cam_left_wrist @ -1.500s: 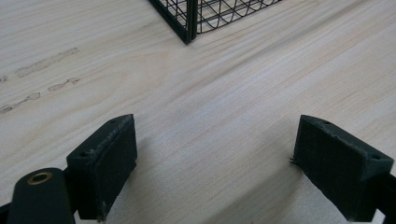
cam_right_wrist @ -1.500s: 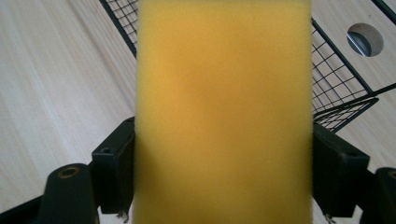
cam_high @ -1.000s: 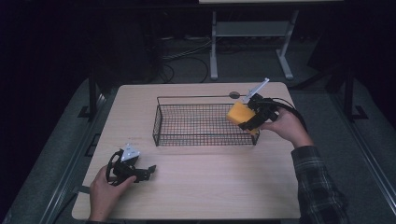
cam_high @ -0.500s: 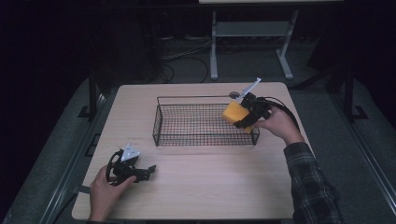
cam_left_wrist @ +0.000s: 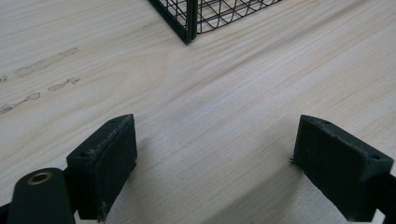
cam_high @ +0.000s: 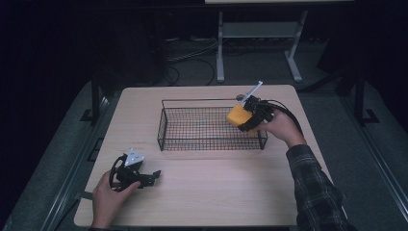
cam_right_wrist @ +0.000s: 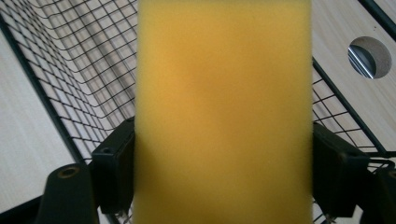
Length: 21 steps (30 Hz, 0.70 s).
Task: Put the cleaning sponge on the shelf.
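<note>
My right gripper (cam_high: 248,120) is shut on a yellow sponge (cam_high: 238,116) and holds it over the right end of the black wire basket (cam_high: 192,140). In the right gripper view the yellow sponge (cam_right_wrist: 224,107) stands upright between the two black pads (cam_right_wrist: 114,170), with the basket's mesh (cam_right_wrist: 70,65) behind it. At the table's front left my left gripper (cam_high: 153,176) rests on the wood, open. Its wide-apart pads (cam_left_wrist: 105,163) have only bare tabletop between them, and a corner of the basket (cam_left_wrist: 187,23) shows ahead.
The basket stands in the middle of the light wooden table (cam_high: 216,192). A round cable hole (cam_right_wrist: 370,57) lies in the tabletop beyond the basket's right end. A white stand (cam_high: 220,53) and cables sit on the dark floor behind the table.
My right gripper has carried the sponge leftward and down, from the basket's right edge to over its right end. The left gripper has stayed in place.
</note>
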Tool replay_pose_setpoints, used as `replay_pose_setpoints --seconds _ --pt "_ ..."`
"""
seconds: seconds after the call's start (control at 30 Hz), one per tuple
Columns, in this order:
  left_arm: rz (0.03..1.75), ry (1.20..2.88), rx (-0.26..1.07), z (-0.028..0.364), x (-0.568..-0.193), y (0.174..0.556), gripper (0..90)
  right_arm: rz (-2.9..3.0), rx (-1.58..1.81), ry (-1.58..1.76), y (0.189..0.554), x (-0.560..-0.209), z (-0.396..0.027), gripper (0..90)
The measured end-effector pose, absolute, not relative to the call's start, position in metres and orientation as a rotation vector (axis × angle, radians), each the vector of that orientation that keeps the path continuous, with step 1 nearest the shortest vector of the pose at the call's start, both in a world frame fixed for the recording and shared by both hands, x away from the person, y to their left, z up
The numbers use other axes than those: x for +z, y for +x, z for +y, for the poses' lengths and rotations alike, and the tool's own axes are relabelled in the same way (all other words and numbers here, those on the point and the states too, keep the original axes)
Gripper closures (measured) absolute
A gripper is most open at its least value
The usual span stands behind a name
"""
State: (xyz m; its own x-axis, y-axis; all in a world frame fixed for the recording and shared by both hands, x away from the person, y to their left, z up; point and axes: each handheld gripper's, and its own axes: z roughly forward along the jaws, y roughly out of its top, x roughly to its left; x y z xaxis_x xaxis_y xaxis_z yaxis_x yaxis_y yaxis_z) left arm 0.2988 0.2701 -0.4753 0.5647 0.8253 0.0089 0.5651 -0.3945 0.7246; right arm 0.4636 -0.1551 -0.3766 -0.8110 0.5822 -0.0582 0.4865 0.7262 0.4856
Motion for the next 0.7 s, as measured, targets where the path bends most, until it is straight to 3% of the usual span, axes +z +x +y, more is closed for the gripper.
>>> replay_pose_setpoints --seconds 0.7 --pt "1.108 2.111 0.487 0.27 -0.475 0.299 12.5 2.759 0.614 0.876 0.477 -0.4 -0.15 22.4"
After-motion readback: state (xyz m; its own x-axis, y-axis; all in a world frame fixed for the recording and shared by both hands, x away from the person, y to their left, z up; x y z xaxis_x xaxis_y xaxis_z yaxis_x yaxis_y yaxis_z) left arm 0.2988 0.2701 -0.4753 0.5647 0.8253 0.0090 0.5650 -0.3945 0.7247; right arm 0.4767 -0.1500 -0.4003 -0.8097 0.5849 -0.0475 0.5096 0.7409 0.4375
